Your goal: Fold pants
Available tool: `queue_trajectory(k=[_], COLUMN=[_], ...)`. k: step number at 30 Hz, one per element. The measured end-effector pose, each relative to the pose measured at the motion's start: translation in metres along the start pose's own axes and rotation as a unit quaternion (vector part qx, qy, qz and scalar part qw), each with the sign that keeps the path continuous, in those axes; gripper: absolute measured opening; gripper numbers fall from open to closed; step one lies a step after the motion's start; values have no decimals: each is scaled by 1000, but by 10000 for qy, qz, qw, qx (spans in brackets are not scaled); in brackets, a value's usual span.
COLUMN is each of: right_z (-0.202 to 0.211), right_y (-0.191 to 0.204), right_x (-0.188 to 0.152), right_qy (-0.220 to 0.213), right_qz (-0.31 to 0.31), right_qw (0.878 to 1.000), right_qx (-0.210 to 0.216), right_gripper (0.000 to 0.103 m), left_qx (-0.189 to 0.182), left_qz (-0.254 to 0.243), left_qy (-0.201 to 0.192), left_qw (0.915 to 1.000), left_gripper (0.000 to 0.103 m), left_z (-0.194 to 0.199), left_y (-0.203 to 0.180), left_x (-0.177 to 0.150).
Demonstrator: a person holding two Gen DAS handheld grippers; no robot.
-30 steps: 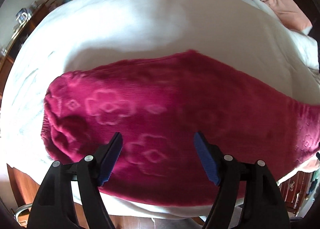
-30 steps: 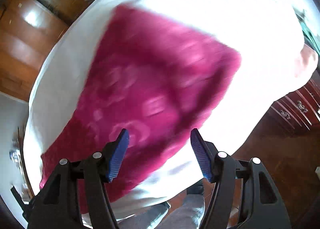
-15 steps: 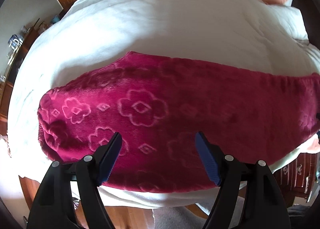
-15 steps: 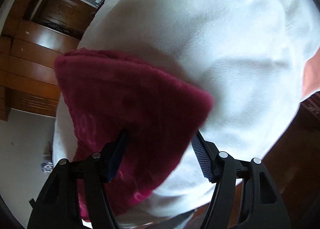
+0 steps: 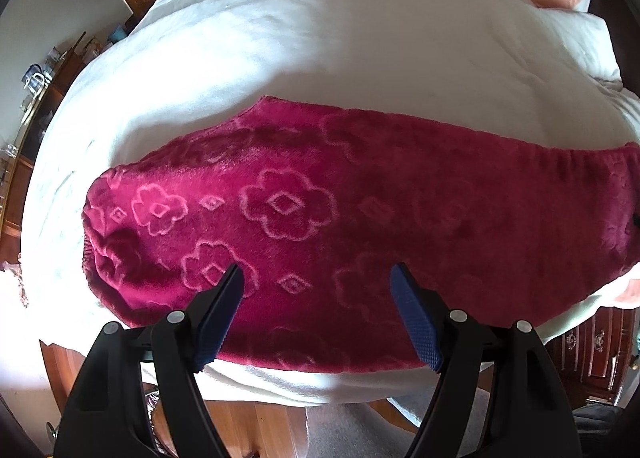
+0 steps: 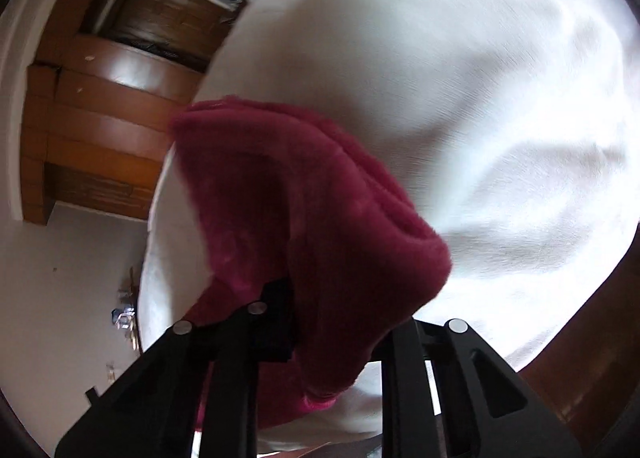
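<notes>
Crimson fleece pants (image 5: 360, 217) lie lengthwise across the white bedspread (image 5: 320, 37), spread flat so an end can be carried over. Just ahead of the left gripper (image 5: 316, 314) the cloth passes beneath spread, empty jaws. The right gripper (image 6: 336, 322) is buried in a bunched end of the pants; its jaws look closed on that fabric, likely for lifting it into a fold.
</notes>
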State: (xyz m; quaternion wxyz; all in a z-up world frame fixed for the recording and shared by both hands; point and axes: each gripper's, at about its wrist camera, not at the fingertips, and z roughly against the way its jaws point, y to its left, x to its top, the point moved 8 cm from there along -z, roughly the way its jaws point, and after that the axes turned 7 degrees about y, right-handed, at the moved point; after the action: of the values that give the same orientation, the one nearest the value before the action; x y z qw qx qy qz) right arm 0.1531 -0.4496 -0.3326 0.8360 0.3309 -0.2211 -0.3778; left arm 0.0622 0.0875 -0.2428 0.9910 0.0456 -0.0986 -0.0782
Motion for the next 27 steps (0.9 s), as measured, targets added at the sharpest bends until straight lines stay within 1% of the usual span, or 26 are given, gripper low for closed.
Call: queue_trajectory(k=[3, 6, 9, 10, 13, 15, 18, 21, 22, 24, 25, 27], right_z=[9, 18, 18, 14, 5, -11, -34, -64, -81, -102, -110, -131], right_y=[45, 76, 119, 137, 174, 200, 233, 258, 267, 273, 277, 286], right_x=[-5, -16, -29, -36, -55, -65, -91, -108, -119, -137, -155, -179], right_qy=[-89, -138, -169, -162, -115, -55, 127, 355, 510, 756, 887, 1033], right_qz=[501, 1000, 1549, 1760, 2275, 2611, 3013, 3151, 3122, 3058, 3124, 3343], right_qw=[9987, 9949, 9877, 9841, 9733, 9646, 9527, 9477, 9481, 9487, 9454, 9360], right_qx=[-4, -65, -156, -187, -279, -359, -378, -367, -338, -269, -286, -399], right_gripper=[17, 17, 17, 17, 17, 17, 17, 17, 17, 17, 17, 17], left_qx=[-65, -137, -255, -304, -428, -476, -548, -590, -596, -602, -601, -598], left_qz=[3, -40, -73, -66, -15, 13, 116, 224, 262, 331, 353, 400], left_qy=[51, 67, 67, 64, 55, 53, 72, 111, 136, 193, 215, 256], left_qw=[10000, 9999, 9996, 9995, 9991, 9989, 9984, 9979, 9978, 9975, 9973, 9971], left_gripper=[75, 75, 75, 75, 75, 75, 75, 75, 75, 75, 75, 75], left_z=[-4, -8, -11, -12, -14, -14, -18, -21, -23, -27, -29, -33], left_y=[1, 1, 2, 3, 11, 18, 36, 55, 63, 80, 88, 102], left_x=[0, 1, 4, 5, 8, 10, 12, 12, 11, 9, 7, 4])
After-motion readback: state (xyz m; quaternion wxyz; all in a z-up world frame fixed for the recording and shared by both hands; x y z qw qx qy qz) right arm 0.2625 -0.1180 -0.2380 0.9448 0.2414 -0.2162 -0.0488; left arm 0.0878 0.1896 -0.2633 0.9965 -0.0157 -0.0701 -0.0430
